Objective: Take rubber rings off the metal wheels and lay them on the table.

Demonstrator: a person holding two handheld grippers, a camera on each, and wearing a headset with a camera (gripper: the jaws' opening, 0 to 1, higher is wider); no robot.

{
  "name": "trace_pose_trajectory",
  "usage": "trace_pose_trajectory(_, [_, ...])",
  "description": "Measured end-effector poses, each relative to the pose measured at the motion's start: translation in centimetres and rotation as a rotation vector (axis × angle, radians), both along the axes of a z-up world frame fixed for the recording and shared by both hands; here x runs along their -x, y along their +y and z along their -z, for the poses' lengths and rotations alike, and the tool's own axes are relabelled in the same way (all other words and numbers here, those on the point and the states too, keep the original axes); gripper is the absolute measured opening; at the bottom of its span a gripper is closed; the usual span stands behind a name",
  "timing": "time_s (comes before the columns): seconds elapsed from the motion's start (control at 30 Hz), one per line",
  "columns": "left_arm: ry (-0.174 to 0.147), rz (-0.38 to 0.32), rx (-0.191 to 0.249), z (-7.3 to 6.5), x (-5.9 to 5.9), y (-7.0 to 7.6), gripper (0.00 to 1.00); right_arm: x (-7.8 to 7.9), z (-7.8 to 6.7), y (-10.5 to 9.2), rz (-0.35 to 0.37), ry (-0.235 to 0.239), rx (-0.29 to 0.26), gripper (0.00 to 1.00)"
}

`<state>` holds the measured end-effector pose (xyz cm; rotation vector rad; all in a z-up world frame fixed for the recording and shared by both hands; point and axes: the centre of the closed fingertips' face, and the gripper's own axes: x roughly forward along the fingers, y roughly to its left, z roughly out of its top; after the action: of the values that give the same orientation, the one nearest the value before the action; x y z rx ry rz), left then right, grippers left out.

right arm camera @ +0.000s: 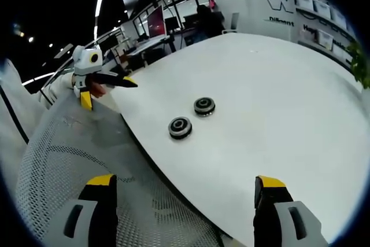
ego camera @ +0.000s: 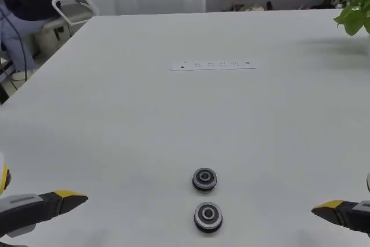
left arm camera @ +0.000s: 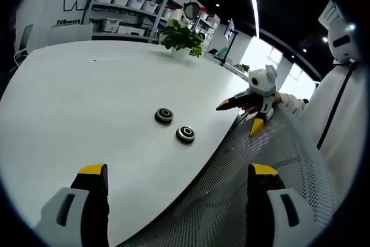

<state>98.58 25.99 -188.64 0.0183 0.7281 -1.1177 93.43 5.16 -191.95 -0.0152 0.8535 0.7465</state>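
Two small metal wheels lie flat near the table's front edge, each with a black rubber ring around it. One wheel lies just behind the other wheel. My left gripper hovers open at the front left, well apart from them. My right gripper hovers open at the front right, also apart. Each gripper shows in the other's view, the right gripper and the left gripper, with nothing held.
A white power strip lies mid-table, far behind the wheels. A potted plant stands at the back right corner. A chair and a seated person are beyond the table's far left. The white table is broad.
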Motion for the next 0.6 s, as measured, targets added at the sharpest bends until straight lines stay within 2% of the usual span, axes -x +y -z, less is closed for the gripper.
trace_pose_trajectory(0.17, [0.004, 0.007, -0.004, 0.1, 0.2, -0.1, 0.99, 0.0, -0.1, 0.1, 0.004, 0.0, -0.014, 0.99])
trace_pose_trajectory(0.33, [-0.008, 0.019, 0.03, -0.6, 0.2, -0.5, 0.99, 0.0, -0.3, 0.5, -0.002, -0.001, -0.038, 0.99])
trace_pose_trajectory(0.43, [-0.011, 0.02, 0.051, -0.8, 0.1, -0.6, 0.99, -0.3, -0.8, 0.7, 0.01, -0.017, -0.07, 0.99])
trace_pose_trajectory(0.57, [-0.053, 0.037, 0.08, -1.8, 0.0, -1.1, 0.99, -0.7, -1.6, 1.1, 0.013, -0.05, -0.099, 0.99])
trace_pose_trajectory(0.6, [-0.11, 0.048, 0.116, -2.8, -0.4, -1.5, 0.98, -0.8, -1.7, 1.1, 0.006, -0.057, -0.093, 0.99])
